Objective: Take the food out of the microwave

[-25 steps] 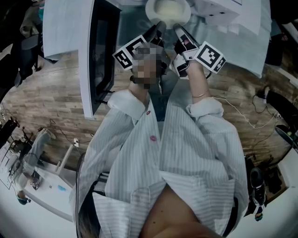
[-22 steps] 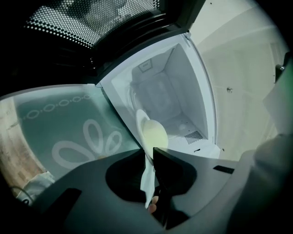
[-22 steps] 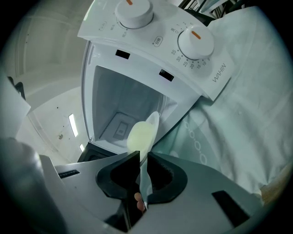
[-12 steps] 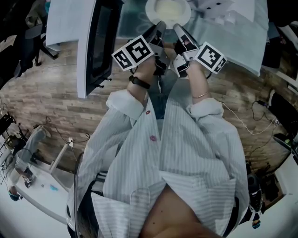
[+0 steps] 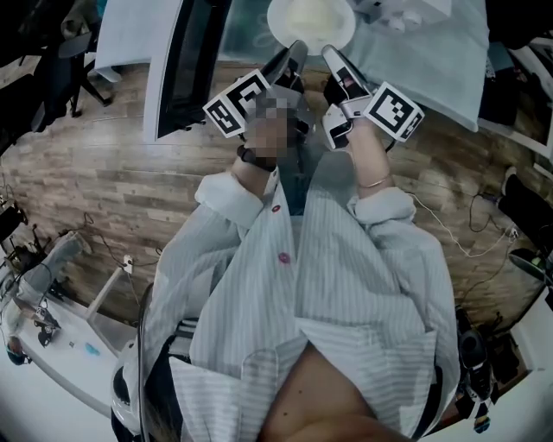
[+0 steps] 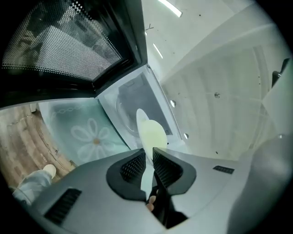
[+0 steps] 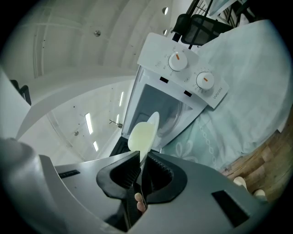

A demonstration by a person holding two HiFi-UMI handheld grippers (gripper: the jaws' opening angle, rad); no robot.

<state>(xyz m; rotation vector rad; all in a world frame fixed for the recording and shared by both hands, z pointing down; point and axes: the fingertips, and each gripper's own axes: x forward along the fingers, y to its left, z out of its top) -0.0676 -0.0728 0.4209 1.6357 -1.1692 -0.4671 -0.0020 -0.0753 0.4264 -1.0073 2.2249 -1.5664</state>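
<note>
Clamping the near rim of the plate (image 5: 276,23) side by side, the left hand-held gripper (image 6: 149,157) and right hand-held gripper (image 7: 142,157) hold its food (image 5: 311,15) straight ahead, equally near each, seemingly outside the open microwave (image 7: 181,82), above the bench (image 5: 432,56).

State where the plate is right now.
Head view, top centre: the plate is gripped by its rim between the left gripper and right gripper, in front of the open microwave.
</note>
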